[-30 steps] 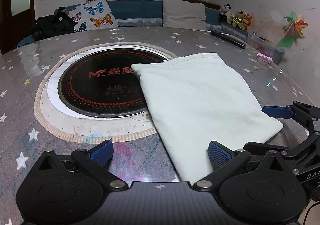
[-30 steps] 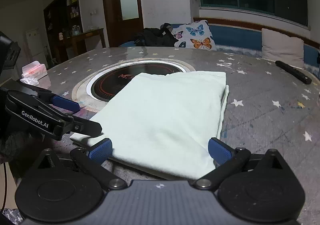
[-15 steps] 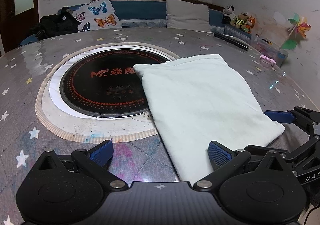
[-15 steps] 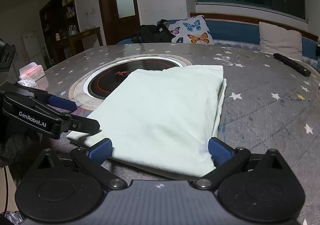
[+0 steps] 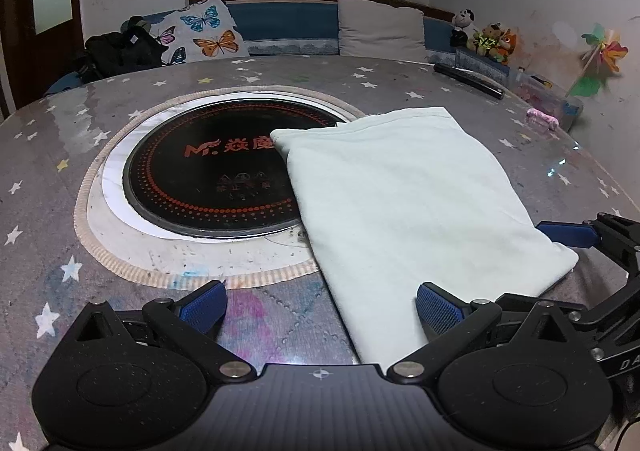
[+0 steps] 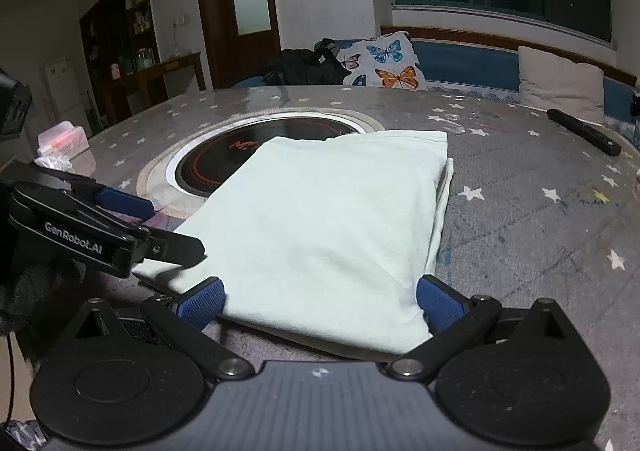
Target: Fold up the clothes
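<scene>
A pale mint folded garment point(image 5: 404, 203) lies flat on the round star-patterned table, partly over the black induction plate point(image 5: 208, 171). It also shows in the right wrist view point(image 6: 328, 223). My left gripper point(image 5: 320, 305) is open and empty at the garment's near left corner, its right pad over the cloth edge. My right gripper point(image 6: 318, 303) is open and empty, its pads either side of the garment's near edge. The right gripper shows at the right edge of the left wrist view point(image 5: 592, 247). The left gripper shows at the left of the right wrist view point(image 6: 120, 227).
A black remote point(image 5: 468, 81) lies at the far right of the table, also seen in the right wrist view point(image 6: 582, 131). A pink item point(image 5: 542, 119) sits near the right rim. A tissue box point(image 6: 60, 137) stands at the left. Cushions point(image 5: 200, 33) line the bench behind.
Both grippers have drawn back and risen slightly from the garment. Both stay open, and the garment has not moved.
</scene>
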The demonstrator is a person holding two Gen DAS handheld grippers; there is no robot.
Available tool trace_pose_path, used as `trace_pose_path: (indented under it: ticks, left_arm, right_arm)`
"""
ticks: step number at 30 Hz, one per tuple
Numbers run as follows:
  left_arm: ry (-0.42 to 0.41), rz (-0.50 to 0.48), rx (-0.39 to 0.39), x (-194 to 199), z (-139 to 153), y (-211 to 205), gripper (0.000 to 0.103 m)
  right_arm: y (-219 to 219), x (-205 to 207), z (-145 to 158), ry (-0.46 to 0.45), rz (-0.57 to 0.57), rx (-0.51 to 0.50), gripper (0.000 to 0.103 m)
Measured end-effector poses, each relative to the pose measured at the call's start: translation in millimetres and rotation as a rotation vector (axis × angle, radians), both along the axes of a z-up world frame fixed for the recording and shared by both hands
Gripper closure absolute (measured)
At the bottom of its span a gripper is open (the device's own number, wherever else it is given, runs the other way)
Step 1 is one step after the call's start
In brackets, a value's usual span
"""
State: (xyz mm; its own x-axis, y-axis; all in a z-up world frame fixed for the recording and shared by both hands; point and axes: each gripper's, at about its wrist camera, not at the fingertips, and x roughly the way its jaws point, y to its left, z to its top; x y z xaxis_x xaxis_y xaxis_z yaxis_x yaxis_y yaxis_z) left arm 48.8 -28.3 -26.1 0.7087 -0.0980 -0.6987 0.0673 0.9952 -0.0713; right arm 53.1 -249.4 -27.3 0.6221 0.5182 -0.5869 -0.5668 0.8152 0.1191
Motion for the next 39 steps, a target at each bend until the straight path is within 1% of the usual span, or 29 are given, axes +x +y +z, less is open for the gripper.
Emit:
trace_pose_path:
  ticks: [6, 12, 19, 24, 29, 33, 35, 37, 39]
  left_arm:
    - [0.009, 0.011, 0.013, 1.9, 0.2, -3.1, 0.000]
    - [0.018, 0.025, 0.027, 3.7, 0.3, -5.5, 0.000]
    - [0.033, 0.052, 0.009, 7.0, 3.6, -6.0, 0.000]
    - [0.012, 0.049, 0.007, 7.3, 8.5, -6.1, 0.000]
    - [-0.006, 0.051, -0.006, 13.0, 13.6, -2.0, 0.002]
    - [-0.014, 0.052, -0.020, 20.1, 16.7, 0.9, 0.006]
    - [-0.015, 0.052, -0.030, 24.5, 18.1, 1.6, 0.010]
    - [-0.018, 0.050, -0.038, 29.3, 19.4, 1.8, 0.012]
    - [-0.022, 0.046, -0.043, 34.9, 19.8, 1.8, 0.017]
  right_arm:
    - [-7.2, 1.7, 0.1, 0.018, -0.001, 0.056, 0.000]
    - [-5.5, 0.2, 0.5, 0.017, -0.003, 0.053, 0.000]
    - [-14.2, 1.6, 0.4, 0.035, -0.005, 0.113, 0.000]
    - [-18.1, 3.1, 2.0, 0.051, -0.010, 0.134, 0.000]
    - [-20.7, 8.5, 5.4, 0.073, -0.040, 0.136, 0.000]
    - [-19.9, 16.0, 10.6, 0.061, -0.064, 0.115, 0.000]
    - [-19.4, 23.0, 12.3, 0.063, -0.077, 0.108, 0.002]
    - [-19.2, 31.6, 13.1, 0.074, -0.090, 0.107, 0.008]
    - [-19.0, 40.1, 13.2, 0.087, -0.102, 0.108, 0.011]
